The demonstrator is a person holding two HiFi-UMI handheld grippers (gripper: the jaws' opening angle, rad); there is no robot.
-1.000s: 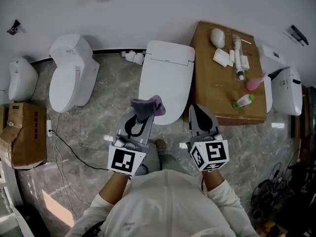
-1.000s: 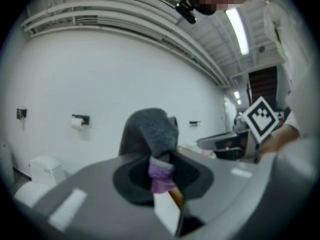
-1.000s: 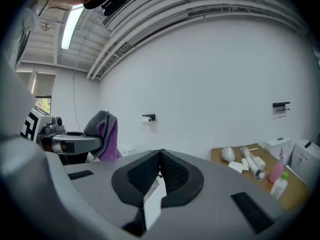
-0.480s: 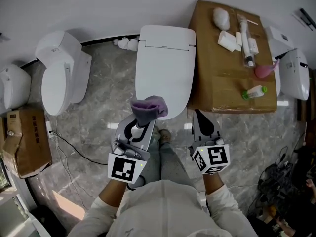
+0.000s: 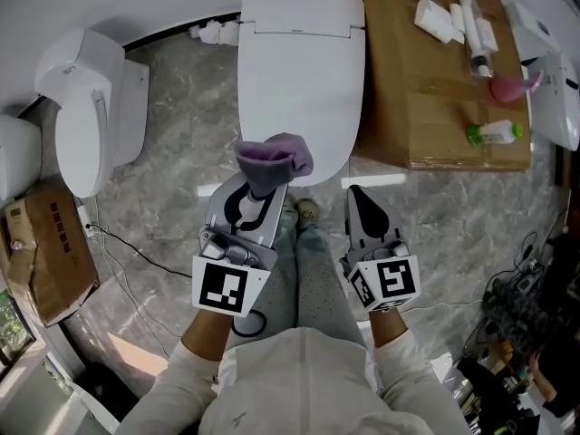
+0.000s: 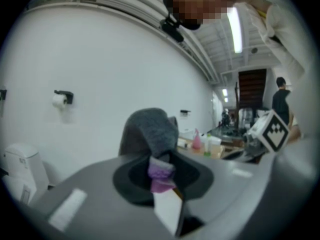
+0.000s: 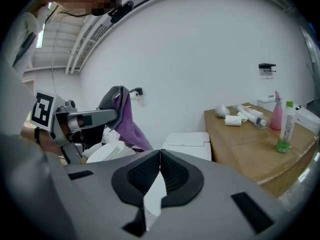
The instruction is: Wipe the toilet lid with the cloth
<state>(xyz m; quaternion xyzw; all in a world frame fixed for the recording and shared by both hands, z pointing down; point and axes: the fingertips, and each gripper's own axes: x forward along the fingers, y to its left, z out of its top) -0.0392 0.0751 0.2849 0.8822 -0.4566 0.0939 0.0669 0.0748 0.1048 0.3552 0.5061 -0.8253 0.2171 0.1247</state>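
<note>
A white toilet with its lid (image 5: pixel 299 71) down stands straight ahead of me. My left gripper (image 5: pixel 256 187) is shut on a grey and purple cloth (image 5: pixel 272 159), which hangs bunched over the lid's near edge. In the left gripper view the cloth (image 6: pixel 150 134) is pinched between the jaws and rises above them. My right gripper (image 5: pixel 356 194) is shut with nothing in it, just off the lid's front right corner. The right gripper view shows the lid (image 7: pixel 186 143) beyond the closed jaws and the cloth (image 7: pixel 125 118) hanging at left.
A low cardboard table (image 5: pixel 453 98) to the toilet's right carries a pink spray bottle (image 5: pixel 513 87), a green-capped bottle (image 5: pixel 494 132) and paper rolls. Another white toilet (image 5: pixel 82 107) stands at left, with a cardboard box (image 5: pixel 50 261) and a cable (image 5: pixel 136 247) on the marble floor.
Both grippers have sunk toward the toilet, and the view has closed in on the lid. The cloth stays gripped in the left gripper; the right stays shut.
</note>
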